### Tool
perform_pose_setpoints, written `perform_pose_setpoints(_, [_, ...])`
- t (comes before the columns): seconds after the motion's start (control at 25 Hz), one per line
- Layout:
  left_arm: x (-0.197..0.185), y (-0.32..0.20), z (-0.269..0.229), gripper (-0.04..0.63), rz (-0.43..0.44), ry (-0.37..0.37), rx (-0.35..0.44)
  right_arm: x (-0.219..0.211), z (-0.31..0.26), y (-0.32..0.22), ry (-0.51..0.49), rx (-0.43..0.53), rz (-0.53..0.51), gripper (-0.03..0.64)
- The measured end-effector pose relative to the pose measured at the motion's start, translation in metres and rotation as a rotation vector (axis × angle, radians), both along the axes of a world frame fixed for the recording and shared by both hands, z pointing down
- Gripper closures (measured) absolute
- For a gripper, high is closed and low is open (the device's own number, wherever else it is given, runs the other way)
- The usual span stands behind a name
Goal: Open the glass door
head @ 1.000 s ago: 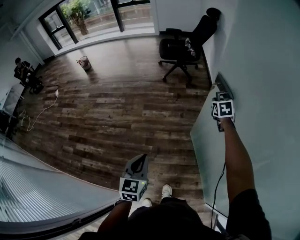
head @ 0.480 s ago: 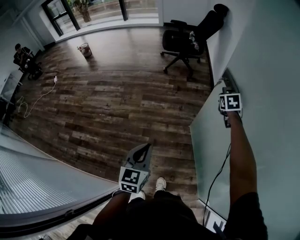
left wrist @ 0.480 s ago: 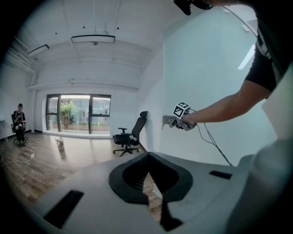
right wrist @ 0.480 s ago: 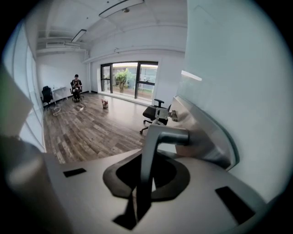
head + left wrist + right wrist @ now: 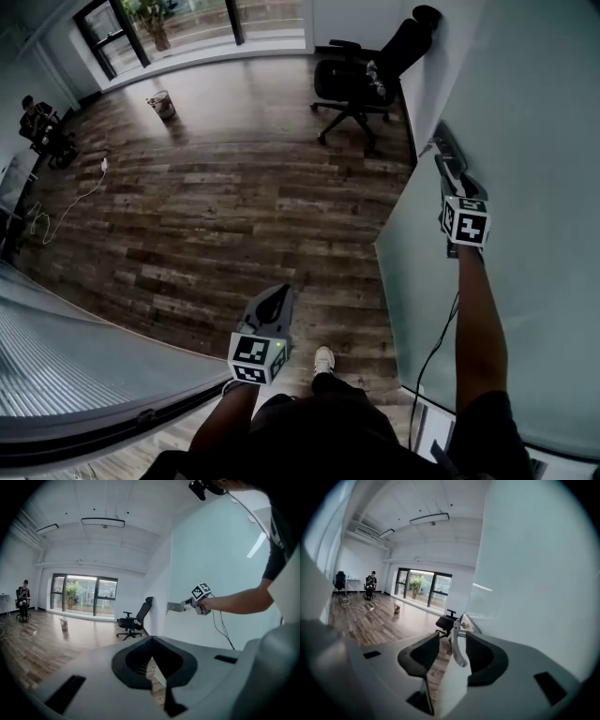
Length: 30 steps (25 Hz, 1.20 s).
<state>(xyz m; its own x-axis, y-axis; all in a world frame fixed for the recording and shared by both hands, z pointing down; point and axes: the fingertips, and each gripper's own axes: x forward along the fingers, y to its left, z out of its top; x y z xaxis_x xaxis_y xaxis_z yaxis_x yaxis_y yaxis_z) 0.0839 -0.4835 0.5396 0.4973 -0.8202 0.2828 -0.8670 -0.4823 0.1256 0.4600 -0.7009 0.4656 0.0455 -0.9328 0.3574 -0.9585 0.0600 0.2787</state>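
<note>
The frosted glass door point(image 5: 412, 281) stands at my right, its free edge toward the room. Its metal handle point(image 5: 446, 150) is on the upper part of the panel. My right gripper point(image 5: 450, 176) points at the handle's near end, marker cube behind it. In the right gripper view the jaws are opening, and the curved handle point(image 5: 457, 649) and the door's edge point(image 5: 449, 686) stand between them without the pads pressing. My left gripper point(image 5: 279, 292) hangs low over the floor, shut and empty. In its own view, the left gripper point(image 5: 152, 641) sees the right gripper point(image 5: 186, 604) at the handle point(image 5: 175, 607).
A black office chair point(image 5: 361, 80) stands by the wall beyond the door. A small bin point(image 5: 161, 103) and a white cable point(image 5: 66, 211) lie on the wood floor, and a person point(image 5: 37, 127) sits far left. A ribbed glass partition point(image 5: 84, 375) runs along my lower left.
My right hand has drawn back a little toward me along the handle. The left gripper has shifted slightly over the floor.
</note>
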Motion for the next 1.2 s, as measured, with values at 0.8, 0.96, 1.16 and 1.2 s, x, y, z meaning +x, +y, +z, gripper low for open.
perform_pose_setpoints(0.8, [-0.102, 0.267, -0.081, 0.597, 0.059, 0.094, 0.16, -0.258, -0.057, 0.466, -0.144, 0.298, -0.17, 0.592])
perform_pose_setpoints(0.96, [-0.106, 0.325, -0.086, 0.597, 0.075, 0.084, 0.168, -0.277, -0.044, 0.534, -0.169, 0.272, -0.178, 0.601])
perform_pose_setpoints(1.16, [-0.098, 0.394, -0.089, 0.597, 0.089, 0.076, 0.183, -0.3, -0.034, 0.614, -0.165, 0.305, -0.236, 0.601])
perform_pose_setpoints(1.2, [-0.096, 0.404, -0.09, 0.597, 0.086, 0.074, 0.187, -0.301, -0.033, 0.625, -0.168, 0.307, -0.244, 0.601])
